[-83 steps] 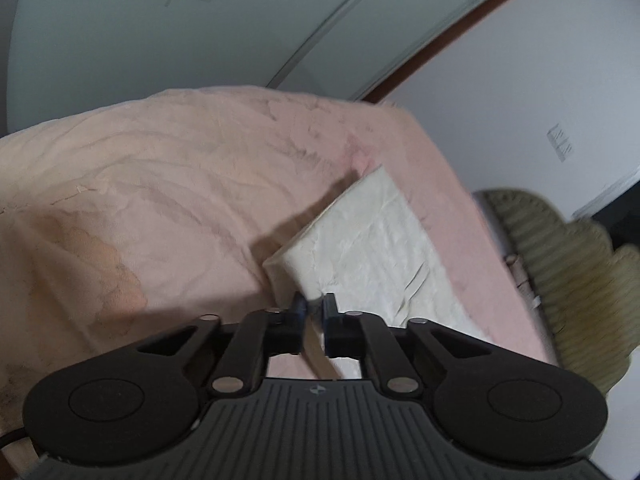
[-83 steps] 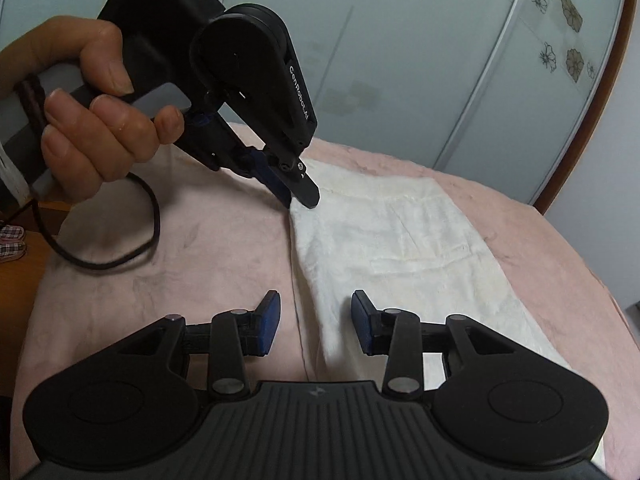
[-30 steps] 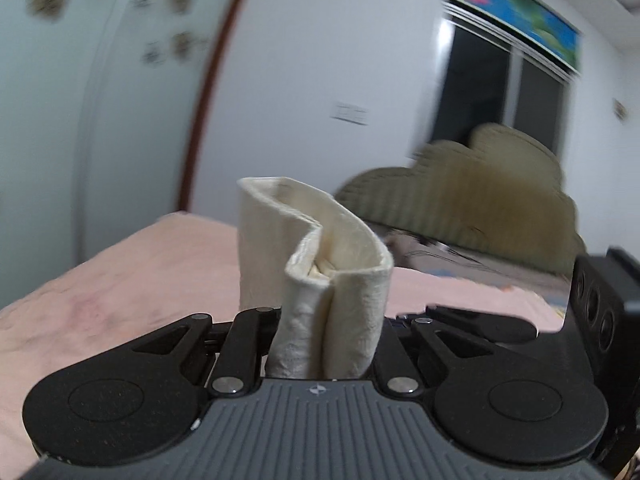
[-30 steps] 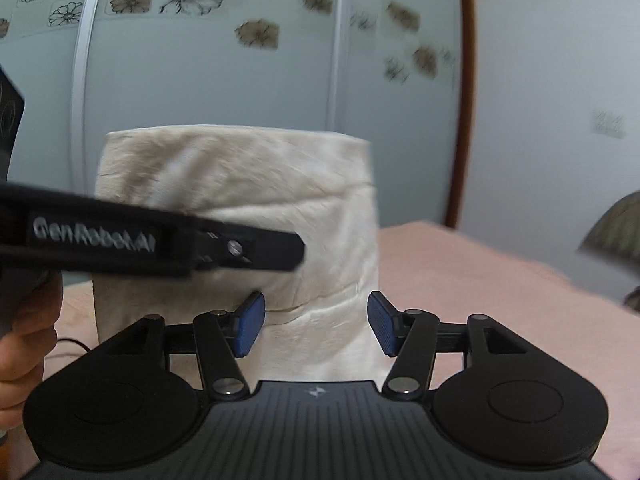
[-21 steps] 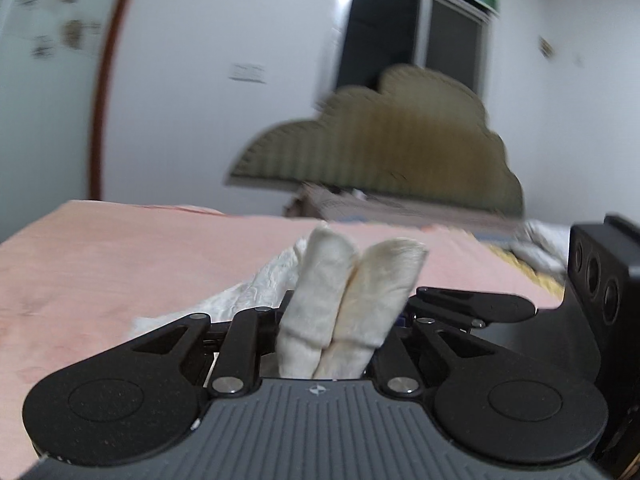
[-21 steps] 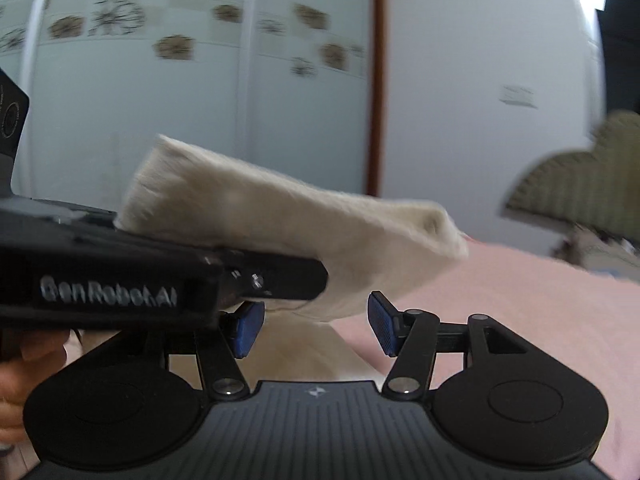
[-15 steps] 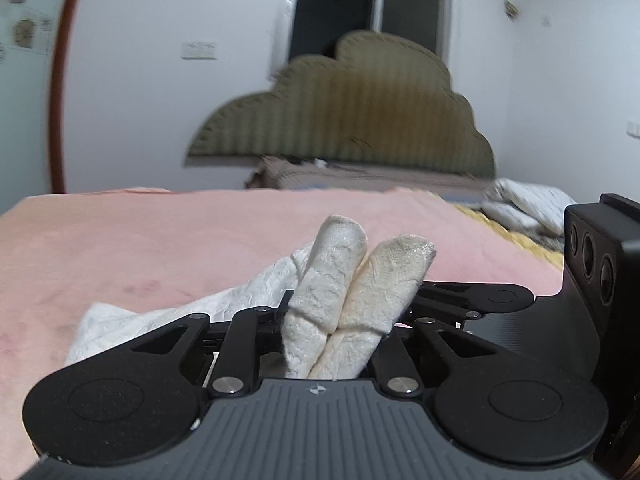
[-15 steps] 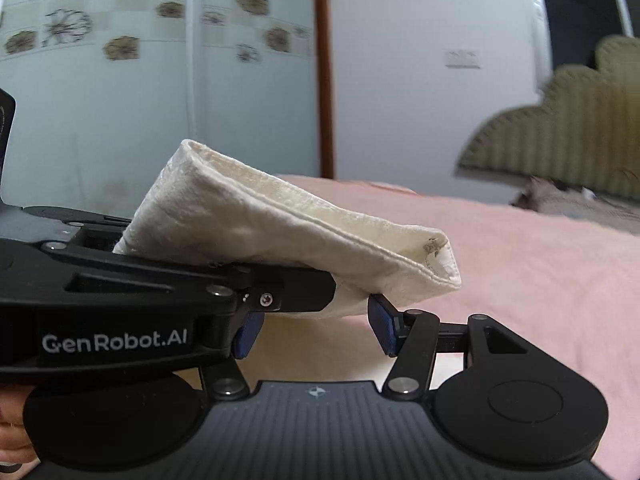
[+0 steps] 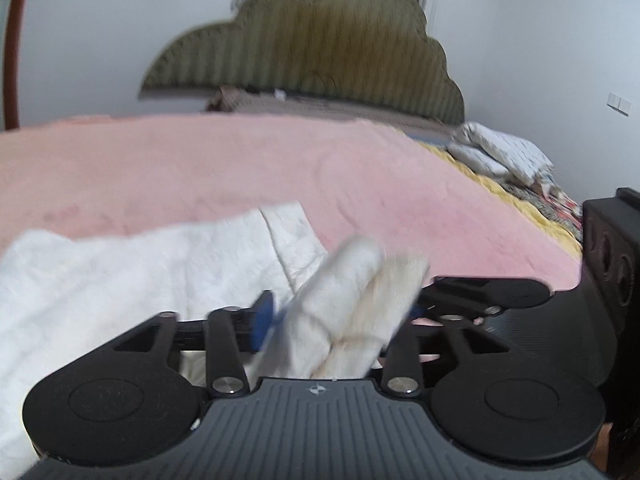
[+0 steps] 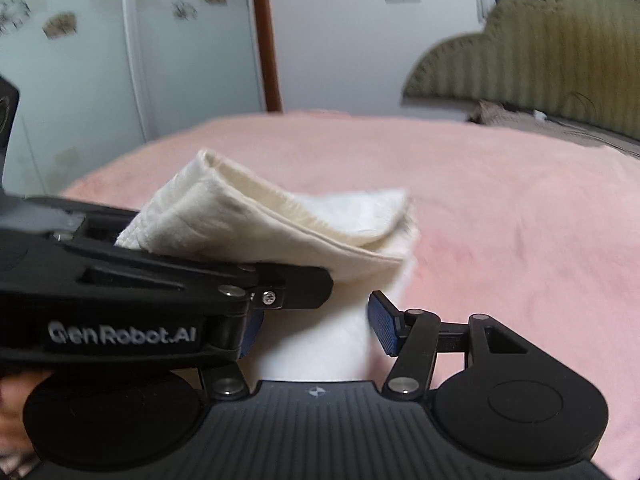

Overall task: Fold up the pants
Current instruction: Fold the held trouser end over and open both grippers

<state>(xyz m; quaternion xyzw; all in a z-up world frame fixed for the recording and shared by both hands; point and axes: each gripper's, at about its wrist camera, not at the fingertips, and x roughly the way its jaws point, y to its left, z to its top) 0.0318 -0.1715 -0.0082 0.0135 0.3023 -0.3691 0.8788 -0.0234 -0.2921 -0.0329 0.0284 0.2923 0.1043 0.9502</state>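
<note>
The cream pants (image 9: 120, 272) lie on the pink bedspread (image 9: 200, 160), their folded end carried over the rest. In the left wrist view a doubled roll of that cloth (image 9: 352, 300) still stands between the jaws of my left gripper (image 9: 338, 314). Those jaws are opening, and the left blue pad (image 9: 262, 316) stands apart from the cloth. In the right wrist view the left gripper (image 10: 296, 290) crosses from the left under the raised fold (image 10: 260, 216). My right gripper (image 10: 316, 330) is open, with flat pants cloth (image 10: 320, 344) lying low between its pads and untouched.
An olive scalloped headboard (image 9: 304, 48) rises behind the bed, and patterned pillows (image 9: 496, 152) lie at its right. The right gripper's housing (image 9: 608, 272) sits close at the right edge. Wardrobe doors (image 10: 100, 60) stand at the left, and a hand (image 10: 12, 400) shows at the lower left.
Both grippers have swung down toward the bed with the folded end. The left jaws, clamped on the cloth roll before, have parted. The right jaws have stayed open.
</note>
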